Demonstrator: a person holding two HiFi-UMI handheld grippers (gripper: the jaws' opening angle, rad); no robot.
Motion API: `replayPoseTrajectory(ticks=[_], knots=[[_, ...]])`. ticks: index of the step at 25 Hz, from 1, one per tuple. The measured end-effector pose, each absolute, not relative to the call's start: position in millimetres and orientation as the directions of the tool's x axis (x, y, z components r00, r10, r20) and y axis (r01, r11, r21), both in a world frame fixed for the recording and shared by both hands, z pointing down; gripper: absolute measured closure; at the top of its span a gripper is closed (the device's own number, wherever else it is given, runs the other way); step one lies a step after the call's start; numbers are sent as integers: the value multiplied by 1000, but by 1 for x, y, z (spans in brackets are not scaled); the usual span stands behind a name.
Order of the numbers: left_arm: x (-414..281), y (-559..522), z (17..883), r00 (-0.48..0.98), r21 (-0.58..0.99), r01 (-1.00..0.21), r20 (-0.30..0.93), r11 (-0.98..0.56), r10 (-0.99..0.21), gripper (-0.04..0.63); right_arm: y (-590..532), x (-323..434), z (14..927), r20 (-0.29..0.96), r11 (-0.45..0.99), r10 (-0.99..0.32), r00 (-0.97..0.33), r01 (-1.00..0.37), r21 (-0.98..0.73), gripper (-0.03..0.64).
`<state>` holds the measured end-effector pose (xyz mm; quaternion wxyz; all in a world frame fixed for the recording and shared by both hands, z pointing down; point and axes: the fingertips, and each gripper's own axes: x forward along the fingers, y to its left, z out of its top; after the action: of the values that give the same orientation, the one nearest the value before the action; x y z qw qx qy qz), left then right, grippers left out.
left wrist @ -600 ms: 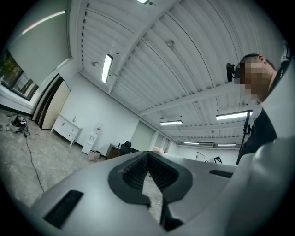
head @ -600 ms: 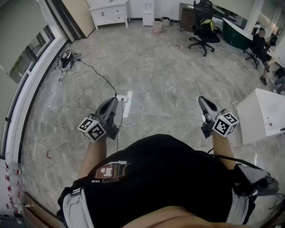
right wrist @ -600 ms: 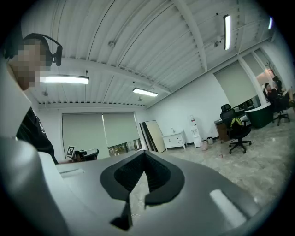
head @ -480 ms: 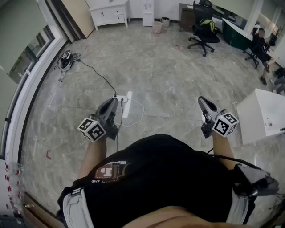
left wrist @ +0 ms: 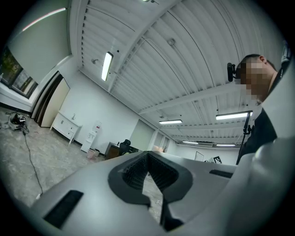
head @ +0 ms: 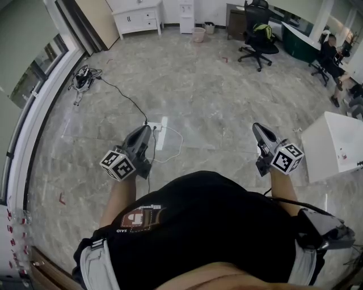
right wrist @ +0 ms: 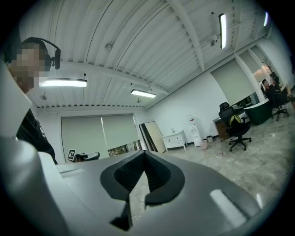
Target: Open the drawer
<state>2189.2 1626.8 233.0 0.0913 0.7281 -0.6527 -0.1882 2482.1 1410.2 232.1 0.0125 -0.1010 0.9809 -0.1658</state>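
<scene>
A white cabinet with drawers (head: 136, 17) stands against the far wall, well away from both grippers. It also shows small in the left gripper view (left wrist: 66, 127) and in the right gripper view (right wrist: 175, 138). My left gripper (head: 147, 128) is held out over the floor at waist height, jaws together and empty. My right gripper (head: 256, 126) is held the same way on the other side, shut on nothing. In both gripper views the jaws meet at the tip, left gripper (left wrist: 146, 155) and right gripper (right wrist: 144, 155).
A power strip with a black cable (head: 155, 125) lies on the grey stone floor just ahead. A white table (head: 338, 145) is at the right. Office chairs (head: 258, 37), a water dispenser (head: 188, 13) and a seated person (head: 331, 54) are at the back. Glass wall at left.
</scene>
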Motion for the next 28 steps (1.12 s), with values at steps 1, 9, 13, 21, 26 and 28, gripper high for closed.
replayPoseTrajectory(ticks=[1, 9, 13, 21, 26, 28], knots=[[2189, 1625, 233, 78, 382, -914, -157, -133, -985, 603, 1409, 2483, 233, 5, 923, -204, -979, -194, -333, 624], [2202, 1602, 230, 91, 384, -914, -121, -131, -988, 603, 1395, 2497, 231, -18, 914, -208, -978, -188, -360, 624], [2217, 1585, 231, 109, 391, -908, -120, -148, -987, 603, 1383, 2516, 232, -23, 909, -226, -974, -202, -365, 624], [2277, 1541, 225, 142, 395, -902, -115, -176, -983, 603, 1348, 2588, 230, -40, 892, -271, -962, -236, -385, 624], [2322, 1509, 225, 157, 408, -894, -104, -186, -982, 603, 1324, 2631, 229, -39, 888, -271, -962, -234, -395, 624], [2344, 1498, 226, 161, 411, -893, -92, -185, -983, 603, 1313, 2649, 231, -34, 886, -269, -963, -233, -400, 624]])
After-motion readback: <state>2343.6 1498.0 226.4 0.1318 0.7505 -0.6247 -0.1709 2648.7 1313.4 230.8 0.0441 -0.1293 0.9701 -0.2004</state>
